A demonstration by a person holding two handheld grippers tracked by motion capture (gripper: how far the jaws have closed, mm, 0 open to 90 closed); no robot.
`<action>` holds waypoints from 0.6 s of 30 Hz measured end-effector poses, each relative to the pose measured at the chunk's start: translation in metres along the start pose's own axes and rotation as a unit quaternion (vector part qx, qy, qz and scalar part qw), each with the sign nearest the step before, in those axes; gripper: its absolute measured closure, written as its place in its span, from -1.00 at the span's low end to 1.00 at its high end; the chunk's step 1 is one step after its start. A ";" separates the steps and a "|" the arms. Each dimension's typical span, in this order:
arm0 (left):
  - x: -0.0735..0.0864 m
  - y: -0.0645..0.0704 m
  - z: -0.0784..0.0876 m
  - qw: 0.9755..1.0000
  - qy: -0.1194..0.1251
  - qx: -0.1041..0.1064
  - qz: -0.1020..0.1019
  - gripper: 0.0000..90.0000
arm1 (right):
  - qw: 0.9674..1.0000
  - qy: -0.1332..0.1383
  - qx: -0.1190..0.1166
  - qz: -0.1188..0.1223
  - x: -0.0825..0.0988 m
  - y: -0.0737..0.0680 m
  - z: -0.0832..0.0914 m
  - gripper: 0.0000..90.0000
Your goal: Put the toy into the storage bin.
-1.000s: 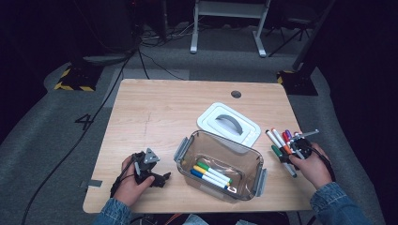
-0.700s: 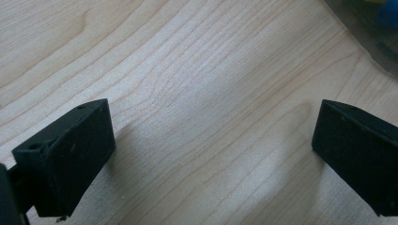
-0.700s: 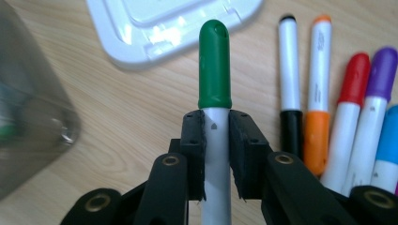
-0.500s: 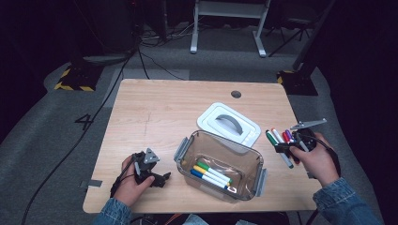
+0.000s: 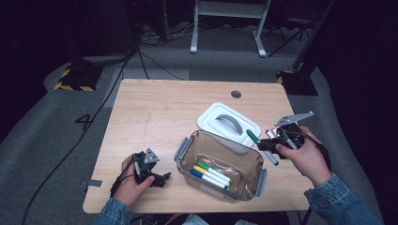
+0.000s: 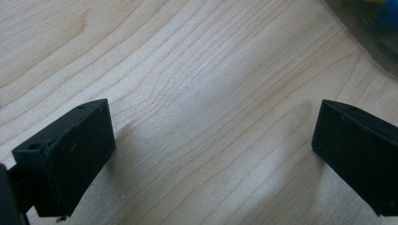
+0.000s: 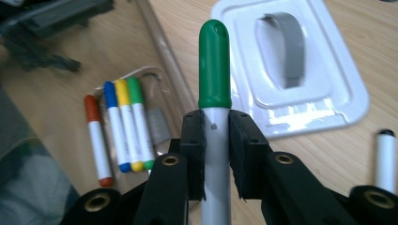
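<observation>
A light wooden table (image 5: 155,112) filled mid-frame. On it lay a clear container (image 5: 220,164) at lower centre, a white lid (image 5: 228,124) behind it, and loose markers (image 5: 271,134) at right.

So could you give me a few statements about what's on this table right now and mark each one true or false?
1. The right tongs are clamped on a green-capped marker. True.
2. The white lid is snapped onto the clear container. False: the lid lies on the table behind the open container.
3. The left tongs hold a marker. False: their jaws stand wide apart over bare wooden table, with nothing between them.
4. Several markers already lie inside the container. True.
5. The held marker points its cap away from the hand. True: in the right gripper view the green cap sticks out past the jaws.
</observation>
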State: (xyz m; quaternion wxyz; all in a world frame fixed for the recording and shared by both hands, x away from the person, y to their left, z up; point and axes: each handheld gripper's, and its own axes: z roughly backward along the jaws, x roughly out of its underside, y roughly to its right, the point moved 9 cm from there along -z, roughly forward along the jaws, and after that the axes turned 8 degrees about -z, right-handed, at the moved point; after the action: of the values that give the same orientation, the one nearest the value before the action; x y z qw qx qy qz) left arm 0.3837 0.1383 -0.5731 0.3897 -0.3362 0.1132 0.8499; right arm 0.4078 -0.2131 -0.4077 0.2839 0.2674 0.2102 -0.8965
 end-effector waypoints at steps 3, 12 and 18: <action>0.000 0.000 0.000 1.000 0.000 0.000 0.000 -1.00 | 1.000 -0.002 -0.017 0.012 -0.005 -0.015 -0.003 0.71; 0.000 0.000 0.000 1.000 0.000 0.000 0.000 -1.00 | 0.996 -0.027 -0.060 0.053 -0.015 -0.064 -0.023 0.71; 0.000 0.000 0.000 1.000 0.000 0.000 0.000 -1.00 | 0.992 -0.047 -0.089 0.077 -0.016 -0.093 -0.046 0.71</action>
State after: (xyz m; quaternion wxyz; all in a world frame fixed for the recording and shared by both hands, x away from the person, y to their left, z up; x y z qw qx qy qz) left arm 0.3837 0.1383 -0.5731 0.3899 -0.3362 0.1131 0.8498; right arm 0.3782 -0.1129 -0.4123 0.3839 0.2144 0.2542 -0.8614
